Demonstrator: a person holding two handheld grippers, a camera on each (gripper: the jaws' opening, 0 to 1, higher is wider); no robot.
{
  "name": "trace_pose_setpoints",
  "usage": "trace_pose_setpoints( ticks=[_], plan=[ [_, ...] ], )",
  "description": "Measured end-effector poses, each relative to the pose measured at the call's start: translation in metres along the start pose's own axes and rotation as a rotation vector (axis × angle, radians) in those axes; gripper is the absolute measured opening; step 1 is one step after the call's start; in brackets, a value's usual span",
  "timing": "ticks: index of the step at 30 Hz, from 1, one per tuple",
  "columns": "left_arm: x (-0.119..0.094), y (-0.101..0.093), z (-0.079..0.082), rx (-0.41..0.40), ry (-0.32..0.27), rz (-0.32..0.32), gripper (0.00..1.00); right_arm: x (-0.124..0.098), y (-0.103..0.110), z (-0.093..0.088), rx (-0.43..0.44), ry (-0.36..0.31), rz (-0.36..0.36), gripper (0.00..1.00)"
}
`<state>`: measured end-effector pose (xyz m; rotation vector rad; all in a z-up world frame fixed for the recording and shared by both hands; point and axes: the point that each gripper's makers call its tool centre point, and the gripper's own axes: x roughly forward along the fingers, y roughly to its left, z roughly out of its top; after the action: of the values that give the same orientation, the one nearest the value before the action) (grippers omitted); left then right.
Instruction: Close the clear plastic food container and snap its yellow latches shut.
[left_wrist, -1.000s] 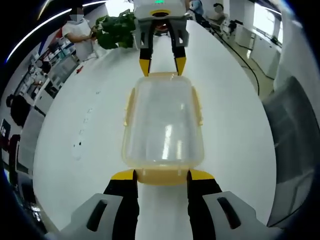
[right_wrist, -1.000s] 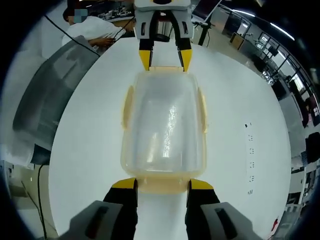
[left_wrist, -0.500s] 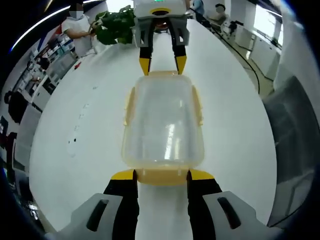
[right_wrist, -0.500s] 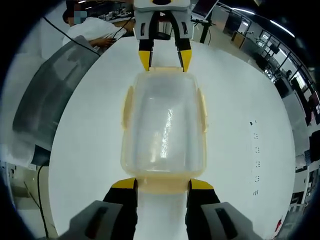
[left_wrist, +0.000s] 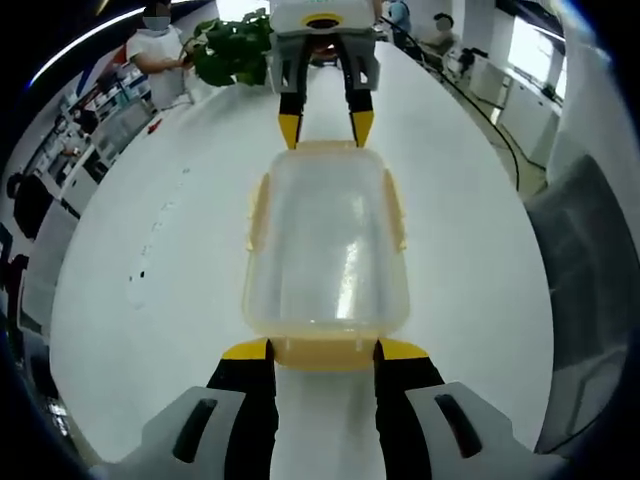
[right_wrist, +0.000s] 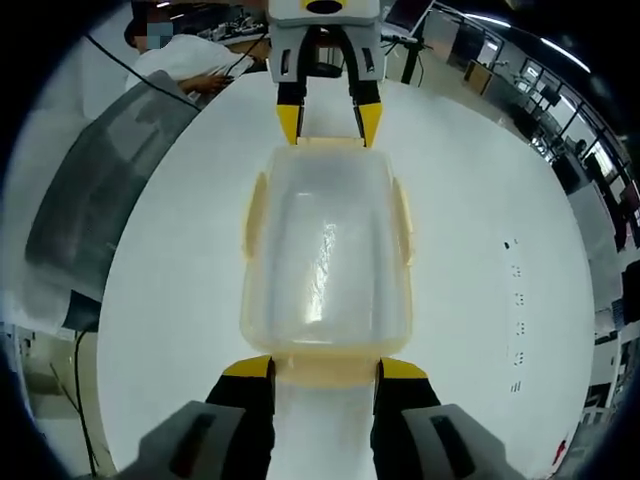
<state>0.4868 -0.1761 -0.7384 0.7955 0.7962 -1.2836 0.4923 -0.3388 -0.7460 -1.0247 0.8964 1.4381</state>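
Left gripper view: the container (left_wrist: 326, 245) lies lengthwise on the white table (left_wrist: 470, 230), lid on, straight ahead of the left gripper (left_wrist: 322, 350).
Left gripper: jaws spread, one yellow tip at each corner of the container's near end; the near latch (left_wrist: 322, 352) sits between them. Whether the tips touch the plastic cannot be told.
Right gripper (left_wrist: 324, 127), in this view: at the container's far end, jaws parted, tips just at the far latch (left_wrist: 325, 148).
Side latches: a yellow tab (left_wrist: 259, 208) on the container's left edge and another (left_wrist: 396, 210) on its right edge; whether they are snapped down cannot be told.
Beyond the container: a leafy plant (left_wrist: 232, 52) past its far end, and a person (left_wrist: 160, 45) beside the plant.
Right gripper view: the same container (right_wrist: 326, 250) seen from the other end, with the right gripper (right_wrist: 322, 368) spread across the near latch (right_wrist: 324, 368).
Left gripper (right_wrist: 326, 120), in this view: parted at the container's far end.
Left of the container: a grey sheet (right_wrist: 95, 190) at the table's edge.
Past the container's far end: a person (right_wrist: 190, 55) in white.
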Motion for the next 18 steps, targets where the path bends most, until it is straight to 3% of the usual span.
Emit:
trace_pose_setpoints(
  ticks=[17,18],
  plan=[
    [-0.0003,-0.0033,-0.0011,0.011,-0.006,-0.009,0.37,0.0,0.0043,0.0022,0.004,-0.004,0.008,0.37],
    [-0.0003,-0.0059,-0.0019,0.005,-0.007,-0.034,0.37,-0.0003,0.0045,0.0026,-0.001,-0.006,-0.002,0.37]
  ],
)
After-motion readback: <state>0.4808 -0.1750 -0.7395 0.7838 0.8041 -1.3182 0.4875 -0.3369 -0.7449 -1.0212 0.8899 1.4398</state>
